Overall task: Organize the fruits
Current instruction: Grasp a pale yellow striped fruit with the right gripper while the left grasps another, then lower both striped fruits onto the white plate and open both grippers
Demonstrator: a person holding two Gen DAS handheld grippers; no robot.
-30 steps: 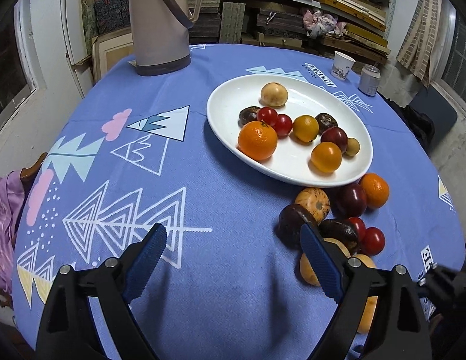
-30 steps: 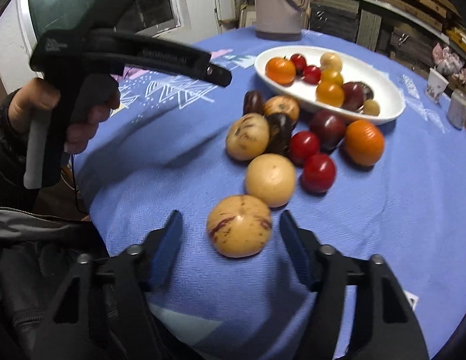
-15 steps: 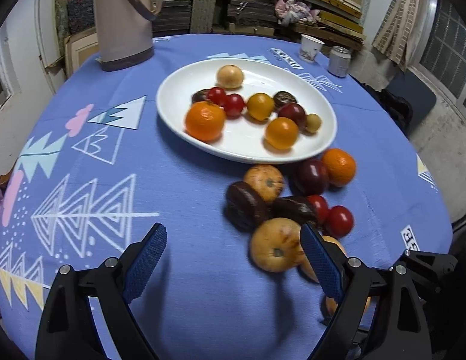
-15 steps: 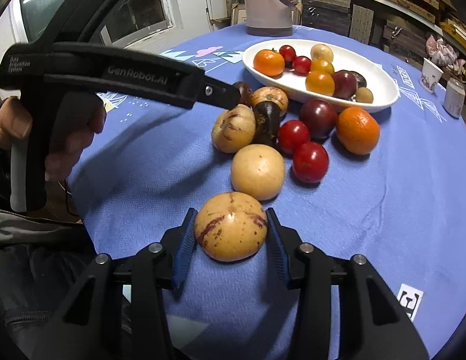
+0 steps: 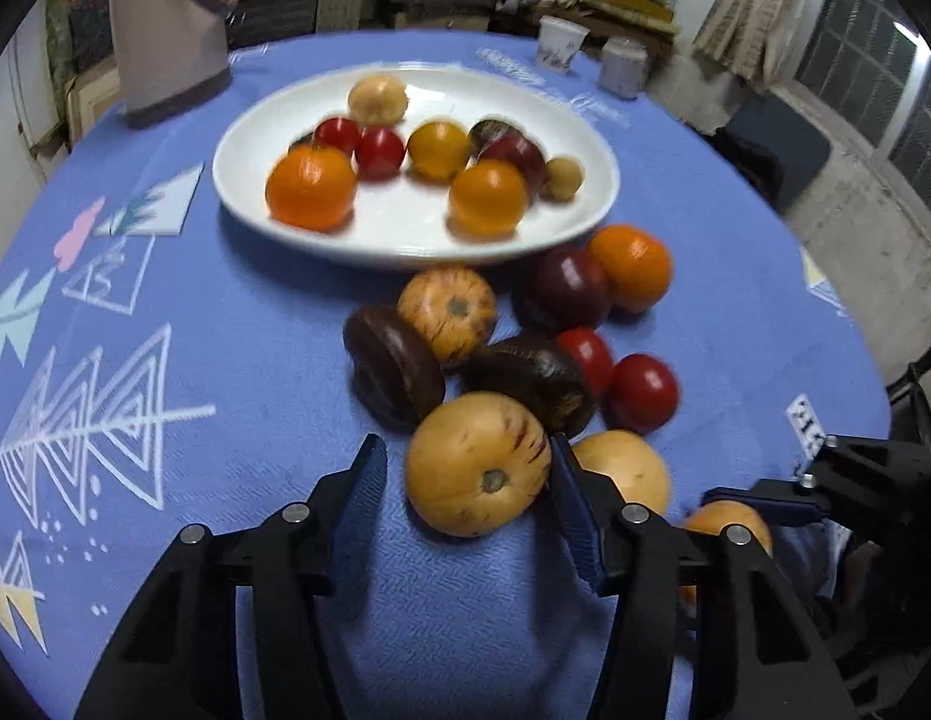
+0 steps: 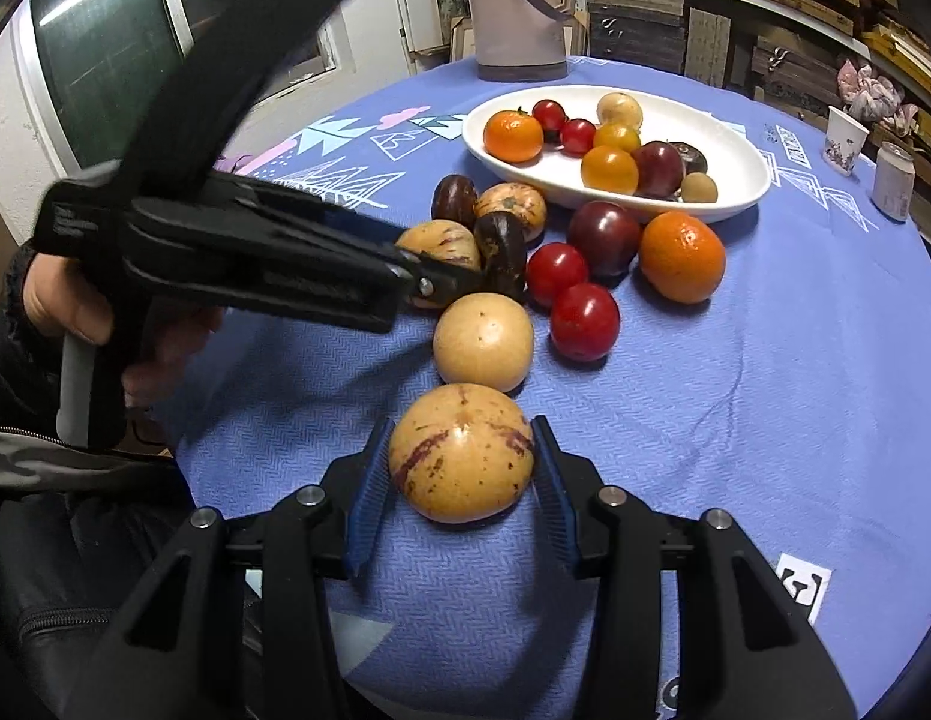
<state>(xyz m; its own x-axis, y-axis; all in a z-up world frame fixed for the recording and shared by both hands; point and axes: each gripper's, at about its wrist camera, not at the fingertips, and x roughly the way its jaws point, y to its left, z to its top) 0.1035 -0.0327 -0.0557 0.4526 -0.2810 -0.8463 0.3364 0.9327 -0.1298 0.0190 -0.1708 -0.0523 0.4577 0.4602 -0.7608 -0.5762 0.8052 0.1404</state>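
Blue-clothed tabletop (image 5: 237,324): our left gripper (image 5: 465,474), fingers closing, straddles a speckled yellow round melon (image 5: 477,471); our right gripper (image 6: 459,471) pinches its streaked yellow twin (image 6: 461,453).

Dim indoor light. Glare spots on fruit in the plate (image 5: 405,228), which is motion-blurred in the left view. Soft shadows beneath fruit. Fisheye edges curve, dark corners.
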